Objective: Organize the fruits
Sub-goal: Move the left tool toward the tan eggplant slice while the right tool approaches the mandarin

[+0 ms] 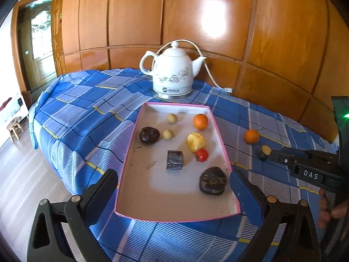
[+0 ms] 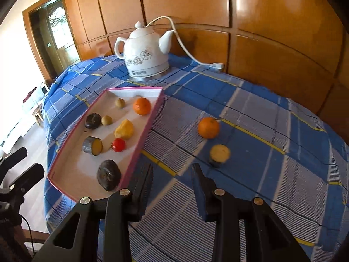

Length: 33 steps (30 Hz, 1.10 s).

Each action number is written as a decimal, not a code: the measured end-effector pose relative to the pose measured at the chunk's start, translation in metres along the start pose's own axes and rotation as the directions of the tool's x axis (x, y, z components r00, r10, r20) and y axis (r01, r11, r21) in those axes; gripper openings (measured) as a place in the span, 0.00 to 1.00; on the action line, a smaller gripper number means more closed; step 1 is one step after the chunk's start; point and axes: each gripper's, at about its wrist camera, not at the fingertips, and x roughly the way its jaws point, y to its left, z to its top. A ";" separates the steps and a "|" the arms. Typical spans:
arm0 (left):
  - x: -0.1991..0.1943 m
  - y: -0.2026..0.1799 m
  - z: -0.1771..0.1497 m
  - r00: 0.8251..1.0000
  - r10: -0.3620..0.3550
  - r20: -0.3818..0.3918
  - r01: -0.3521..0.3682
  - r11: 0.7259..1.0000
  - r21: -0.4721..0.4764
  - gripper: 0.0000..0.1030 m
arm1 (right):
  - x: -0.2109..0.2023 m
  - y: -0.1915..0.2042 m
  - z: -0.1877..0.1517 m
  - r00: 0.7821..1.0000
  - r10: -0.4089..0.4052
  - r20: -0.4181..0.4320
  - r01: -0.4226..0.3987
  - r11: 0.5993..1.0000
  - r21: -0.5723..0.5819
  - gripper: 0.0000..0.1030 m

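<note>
A pink-rimmed white tray (image 1: 218, 128) lies on the blue checked cloth. It holds an orange (image 1: 200, 121), a yellow chunk (image 1: 195, 142), a red tomato (image 1: 202, 154), two small beige fruits, two dark round fruits and a dark cut piece (image 1: 174, 162). On the cloth to the tray's right lie a second orange (image 2: 208, 127) and a yellow-faced cut piece (image 2: 219, 152). My left gripper (image 1: 172, 173) hangs wide open over the tray's near end, holding nothing. My right gripper (image 2: 172, 167) is open a little and holds nothing. It hovers above the cloth just right of the tray, short of the cut piece.
A white flowered kettle (image 1: 171, 74) with its cord (image 2: 185, 45) stands behind the tray, against a wooden panel wall. The cloth-covered surface drops off at the left to the floor, where a small stool (image 1: 14, 128) stands. A hand (image 1: 327, 207) shows at the right edge.
</note>
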 end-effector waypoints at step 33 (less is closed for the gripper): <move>0.106 -0.152 0.021 0.925 -0.249 -0.287 0.315 0.925 0.211 0.72 | -0.001 -0.174 -0.022 0.987 -0.127 -0.099 0.149 0.952 0.266 0.35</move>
